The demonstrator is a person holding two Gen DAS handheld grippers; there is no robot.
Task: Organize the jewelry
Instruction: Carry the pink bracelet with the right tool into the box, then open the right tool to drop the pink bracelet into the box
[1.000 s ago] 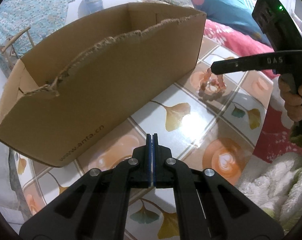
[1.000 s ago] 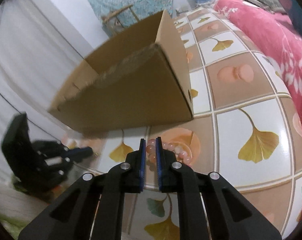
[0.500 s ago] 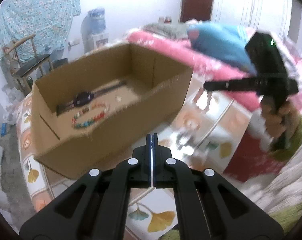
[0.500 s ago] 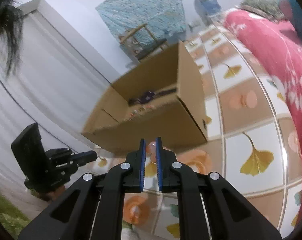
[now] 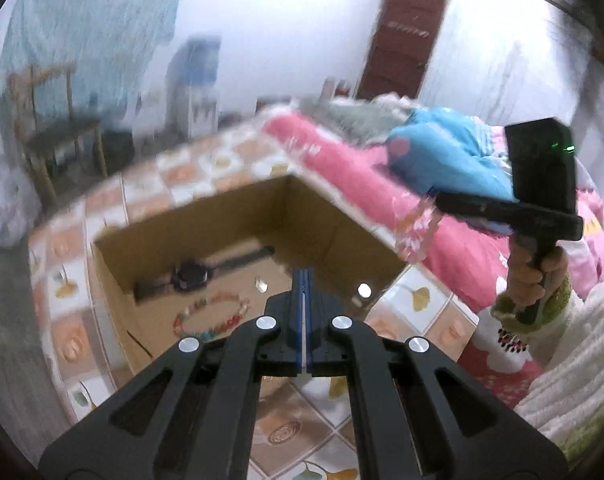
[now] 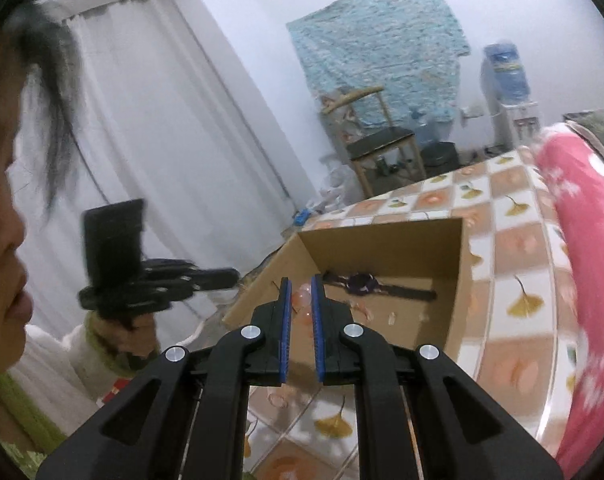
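The right tool (image 6: 299, 308) is clenched on a pink bead bracelet (image 6: 304, 300), whose beads show between the blue pads; in the left wrist view the same bracelet hangs blurred below that tool's tip, above the near right rim of the cardboard box (image 5: 326, 216). The left tool (image 5: 303, 300) is clenched on nothing, its pads pressed flat together, and points down over the box's near edge.

The step in hand looks like carrying the bracelet to the box. The next move calls for bringing the right tool over the open top, lowering it past the rim and letting go over bare cardboard.

Already on the box floor lie a dark wristwatch (image 5: 191, 274) toward the far wall, a multicoloured bead bracelet (image 5: 211, 316) nearer the front, and a few small pale pieces (image 6: 392, 318). The box sits on a table (image 5: 418, 300) with a ginkgo-leaf tile pattern, beside a pink bedspread (image 6: 582, 216). The box wall and the left tool, close by, are what the load might catch
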